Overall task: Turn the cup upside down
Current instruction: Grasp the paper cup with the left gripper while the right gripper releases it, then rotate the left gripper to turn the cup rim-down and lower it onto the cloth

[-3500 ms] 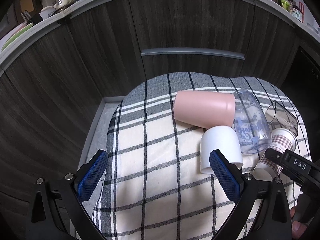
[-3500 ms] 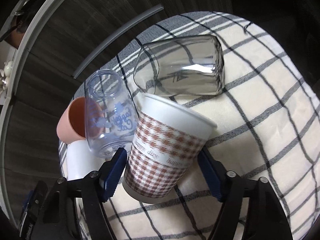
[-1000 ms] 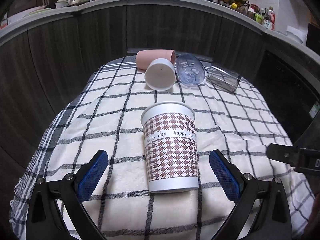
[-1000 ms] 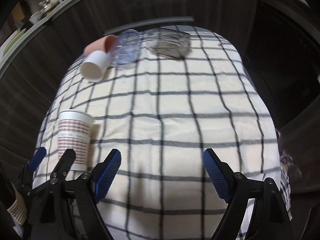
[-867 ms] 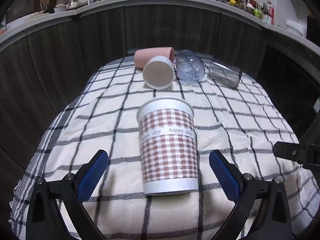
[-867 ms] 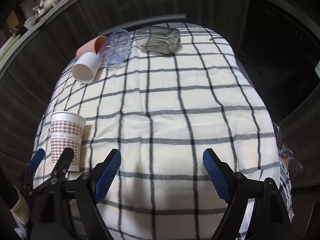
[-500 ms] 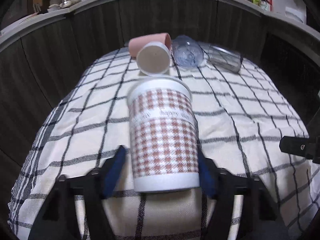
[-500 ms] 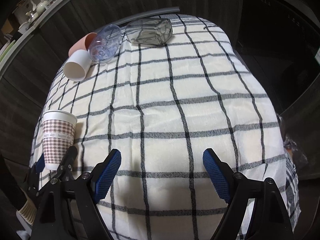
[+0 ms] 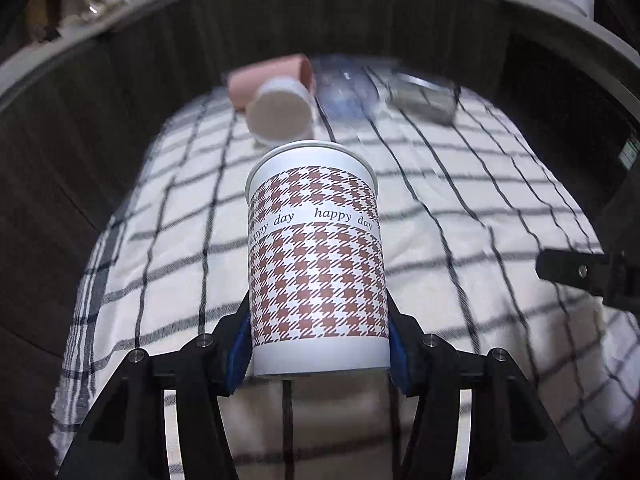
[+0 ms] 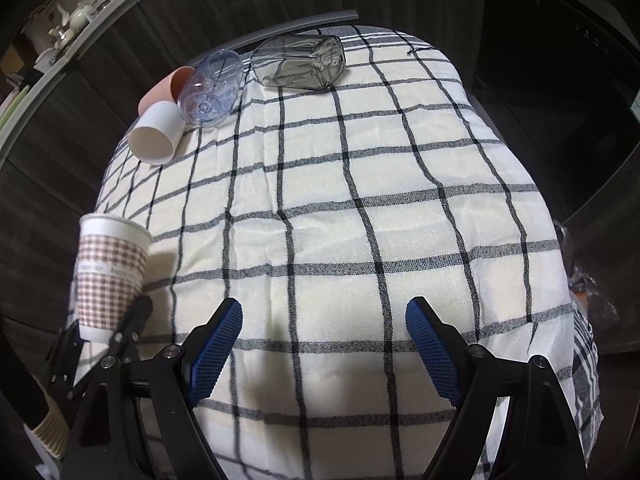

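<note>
A paper cup [image 9: 316, 256] with a brown houndstooth pattern and "happy day" lettering stands upright, rim up. My left gripper [image 9: 318, 348] is shut on its lower part and holds it over the checked cloth [image 9: 460, 232]. The cup also shows at the left in the right wrist view [image 10: 110, 272], with the left gripper's fingers [image 10: 132, 328] around its base. My right gripper [image 10: 322, 344] is open and empty over the cloth's near middle.
At the cloth's far end lie several cups on their sides: a pink cup [image 10: 160, 88], a white cup [image 10: 156, 136], a clear blue-printed cup [image 10: 212, 90] and a dark clear glass [image 10: 300, 62]. Dark wooden cabinet fronts [image 9: 200, 40] ring the table.
My left gripper closed on the paper cup and has lifted it a little. My right gripper has stayed open and drawn back slightly.
</note>
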The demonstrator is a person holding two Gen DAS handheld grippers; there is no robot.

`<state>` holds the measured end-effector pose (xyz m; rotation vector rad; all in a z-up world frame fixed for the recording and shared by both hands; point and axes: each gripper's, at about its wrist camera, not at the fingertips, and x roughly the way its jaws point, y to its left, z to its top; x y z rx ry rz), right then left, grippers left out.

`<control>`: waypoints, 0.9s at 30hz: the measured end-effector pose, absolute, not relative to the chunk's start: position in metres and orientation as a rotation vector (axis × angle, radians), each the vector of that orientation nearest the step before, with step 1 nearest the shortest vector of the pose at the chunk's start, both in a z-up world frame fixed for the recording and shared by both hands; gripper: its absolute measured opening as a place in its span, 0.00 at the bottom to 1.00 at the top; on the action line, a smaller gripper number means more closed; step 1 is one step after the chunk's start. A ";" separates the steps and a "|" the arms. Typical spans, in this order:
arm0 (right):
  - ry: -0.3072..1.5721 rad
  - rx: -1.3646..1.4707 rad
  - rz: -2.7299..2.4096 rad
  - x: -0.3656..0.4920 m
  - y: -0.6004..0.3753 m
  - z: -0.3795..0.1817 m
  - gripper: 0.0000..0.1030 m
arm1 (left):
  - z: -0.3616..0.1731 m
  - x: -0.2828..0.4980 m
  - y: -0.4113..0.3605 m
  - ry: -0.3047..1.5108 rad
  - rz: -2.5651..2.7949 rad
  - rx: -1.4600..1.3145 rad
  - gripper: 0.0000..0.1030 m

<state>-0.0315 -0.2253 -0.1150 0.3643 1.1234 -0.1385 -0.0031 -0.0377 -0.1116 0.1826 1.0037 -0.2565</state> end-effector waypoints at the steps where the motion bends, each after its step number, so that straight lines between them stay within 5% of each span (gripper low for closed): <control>1: 1.135 0.396 -0.131 -0.030 -0.227 -0.111 0.81 | -0.109 0.001 -0.038 1.045 -0.264 0.194 0.53; 11: 1.137 0.554 -0.094 -0.006 -0.225 -0.070 0.81 | -0.077 0.040 -0.061 1.517 -0.459 0.333 0.53; 19: 1.186 0.739 -0.113 0.010 -0.242 -0.082 0.82 | -0.105 0.063 -0.076 1.887 -0.419 0.414 0.53; 27: 1.184 0.808 -0.114 0.025 -0.262 -0.092 0.82 | -0.118 0.085 -0.105 1.913 -0.355 0.537 0.53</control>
